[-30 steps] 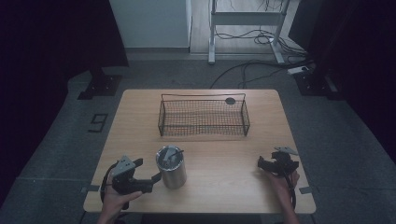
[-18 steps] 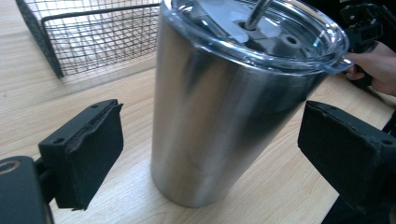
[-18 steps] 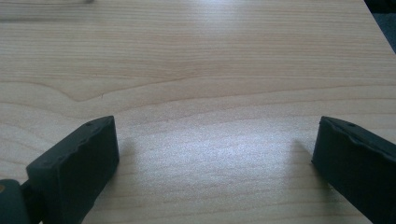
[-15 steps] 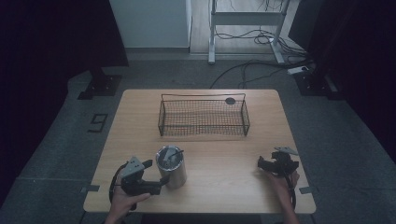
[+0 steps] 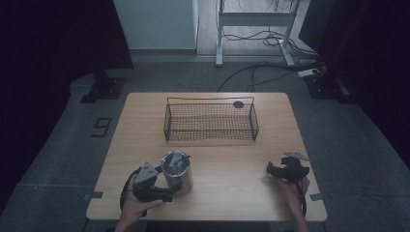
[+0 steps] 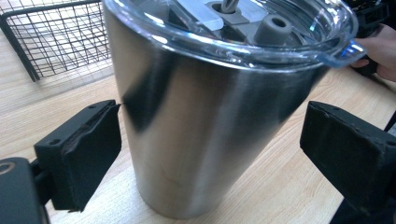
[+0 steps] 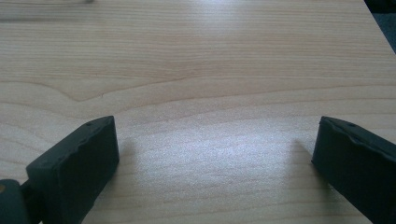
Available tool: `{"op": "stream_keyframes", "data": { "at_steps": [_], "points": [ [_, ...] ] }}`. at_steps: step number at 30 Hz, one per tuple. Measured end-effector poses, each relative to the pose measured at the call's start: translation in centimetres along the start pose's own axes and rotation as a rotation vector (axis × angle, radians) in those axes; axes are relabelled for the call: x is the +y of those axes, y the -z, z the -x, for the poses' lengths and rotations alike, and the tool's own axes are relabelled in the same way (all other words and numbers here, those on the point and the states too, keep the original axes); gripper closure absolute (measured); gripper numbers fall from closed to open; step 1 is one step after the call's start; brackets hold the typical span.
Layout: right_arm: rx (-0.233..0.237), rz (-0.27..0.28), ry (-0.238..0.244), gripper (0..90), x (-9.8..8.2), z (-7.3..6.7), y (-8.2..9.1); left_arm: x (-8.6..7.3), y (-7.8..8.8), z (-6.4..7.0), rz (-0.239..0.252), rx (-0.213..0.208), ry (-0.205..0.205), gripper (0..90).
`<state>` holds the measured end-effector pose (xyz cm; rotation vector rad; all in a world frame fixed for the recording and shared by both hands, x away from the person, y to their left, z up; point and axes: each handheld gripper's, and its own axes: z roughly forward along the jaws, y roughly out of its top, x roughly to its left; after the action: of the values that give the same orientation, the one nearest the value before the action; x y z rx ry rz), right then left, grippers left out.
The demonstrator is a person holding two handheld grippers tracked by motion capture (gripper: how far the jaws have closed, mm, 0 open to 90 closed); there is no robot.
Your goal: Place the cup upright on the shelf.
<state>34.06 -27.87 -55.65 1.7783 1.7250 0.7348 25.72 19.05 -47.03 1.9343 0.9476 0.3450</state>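
Observation:
A steel tumbler [image 5: 177, 171] with a clear lid [image 6: 261, 28] stands upright near the table's front left. My left gripper [image 5: 167, 186] reaches it from the left, and its two black jaws sit on either side of the tumbler's body [image 6: 205, 121]. The jaws have just been opening with the tumbler between them. One pad [image 6: 81, 154] is right at the steel wall, while the other pad [image 6: 350, 149] stands clear of it. At the front right, my right gripper [image 5: 271, 169] rests low over bare wood, open with nothing between its jaws [image 7: 215, 154].
A black wire basket [image 5: 210, 99] stands across the middle of the wooden table [image 5: 232, 164], beyond the tumbler. A small dark round spot [image 5: 238, 104] lies behind its back rim. Cables and a metal frame lie on the floor beyond the table.
My left gripper has slid to the right, up to the tumbler, so that its jaws now flank it. The right gripper and the tumbler have stayed put.

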Motion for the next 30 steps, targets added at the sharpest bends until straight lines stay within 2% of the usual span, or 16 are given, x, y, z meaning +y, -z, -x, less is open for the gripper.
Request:
{"op": "stream_keyframes", "data": {
  "at_steps": [15,30],
  "points": [
    [-0.001,0.0,0.0,0.2,0.0,0.0,0.0,0.0,-2.6,0.1,-0.064,0.058,-0.017,2.4],
    [-0.001,0.001,-0.001,0.3,0.0,0.0,0.0,0.3,-3.5,0.1,-0.063,0.071,-0.015,1.7]
  ]
}}
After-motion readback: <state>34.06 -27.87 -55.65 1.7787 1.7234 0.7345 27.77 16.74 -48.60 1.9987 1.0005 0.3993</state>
